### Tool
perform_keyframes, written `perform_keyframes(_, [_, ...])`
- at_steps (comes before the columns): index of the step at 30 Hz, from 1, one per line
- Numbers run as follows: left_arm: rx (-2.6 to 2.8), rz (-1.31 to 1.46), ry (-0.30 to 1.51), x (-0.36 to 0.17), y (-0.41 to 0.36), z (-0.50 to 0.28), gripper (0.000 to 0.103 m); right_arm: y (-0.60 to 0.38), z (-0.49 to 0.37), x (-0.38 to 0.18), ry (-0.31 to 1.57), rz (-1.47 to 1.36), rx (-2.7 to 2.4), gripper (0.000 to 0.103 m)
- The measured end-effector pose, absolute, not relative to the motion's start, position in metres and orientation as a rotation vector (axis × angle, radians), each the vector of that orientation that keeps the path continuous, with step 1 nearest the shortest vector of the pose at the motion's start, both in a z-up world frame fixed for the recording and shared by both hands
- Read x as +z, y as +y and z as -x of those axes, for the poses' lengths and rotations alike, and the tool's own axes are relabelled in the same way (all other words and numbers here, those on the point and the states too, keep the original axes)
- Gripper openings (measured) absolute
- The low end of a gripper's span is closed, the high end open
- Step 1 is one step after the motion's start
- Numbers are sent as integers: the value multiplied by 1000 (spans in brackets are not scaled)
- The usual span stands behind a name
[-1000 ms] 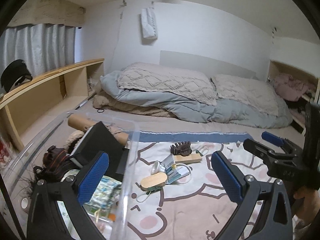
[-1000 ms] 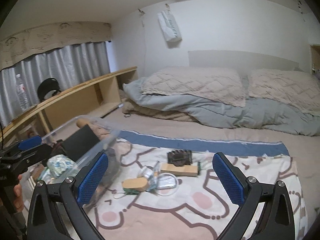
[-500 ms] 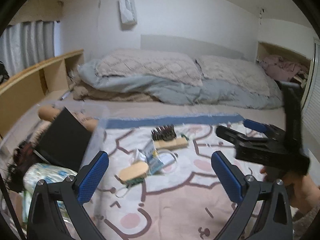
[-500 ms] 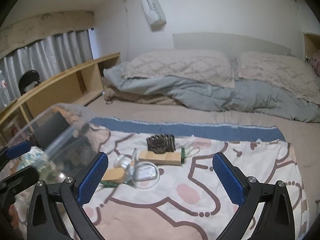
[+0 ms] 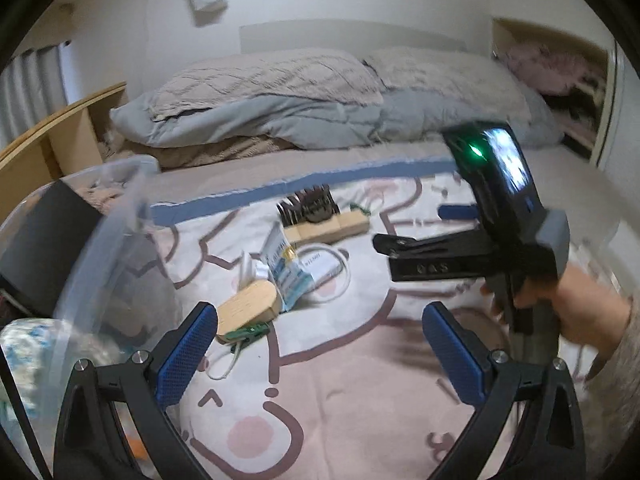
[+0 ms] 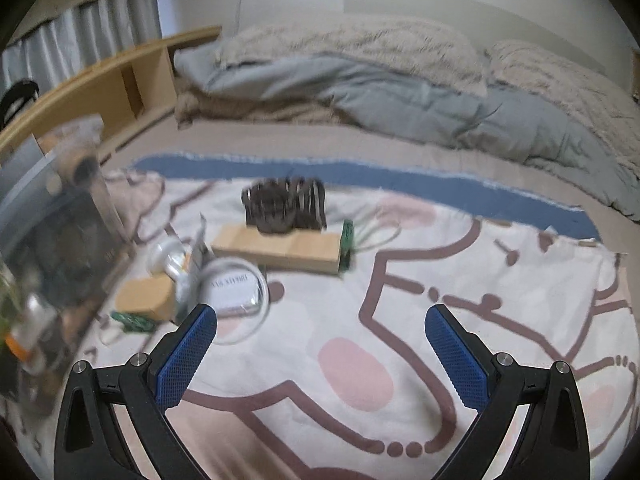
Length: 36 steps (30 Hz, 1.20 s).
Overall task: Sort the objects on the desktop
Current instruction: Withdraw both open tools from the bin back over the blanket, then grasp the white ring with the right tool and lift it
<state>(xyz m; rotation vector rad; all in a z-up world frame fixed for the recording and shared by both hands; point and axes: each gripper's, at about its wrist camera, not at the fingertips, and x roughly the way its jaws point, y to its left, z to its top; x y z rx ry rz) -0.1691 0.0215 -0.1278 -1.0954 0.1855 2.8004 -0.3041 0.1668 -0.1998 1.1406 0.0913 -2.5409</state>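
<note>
A clear plastic storage bin [image 5: 100, 240] stands at the left edge of the cartoon-printed pink and white blanket [image 5: 340, 380], holding a black box [image 5: 44, 240] and a patterned packet [image 5: 28, 344]. Right of the bin lie a rounded wooden block [image 5: 248, 310], a long wooden block [image 6: 280, 249] and a dark bristly brush [image 6: 286, 208]. The left gripper [image 5: 320, 354] and right gripper [image 6: 320, 354] hover above the blanket, fingers apart and empty. Behind it, grey bedding [image 6: 400, 100].
</note>
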Motion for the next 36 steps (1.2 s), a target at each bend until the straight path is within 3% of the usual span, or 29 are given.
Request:
perform_keyframes(7, [2730, 1198, 200, -174, 21, 181, 103, 148, 323, -235, 180, -1231, -2461, 103])
perform_keyframes(19, [2710, 1359, 46, -212, -10, 202, 103, 122, 348, -274, 337, -1322, -2361, 103])
perform_keyframes(23, [2763, 1360, 93, -215, -14, 207, 103, 129, 340, -274, 413, -1317, -2305, 103])
perform_keyframes(32, [2733, 1434, 106, -240, -32, 222, 103, 176, 318, -276, 332, -1273, -2295, 103])
perform_keyframes(36, [2640, 1499, 24, -251, -36, 228, 103, 182, 314, -276, 312, -1258, -2303, 103])
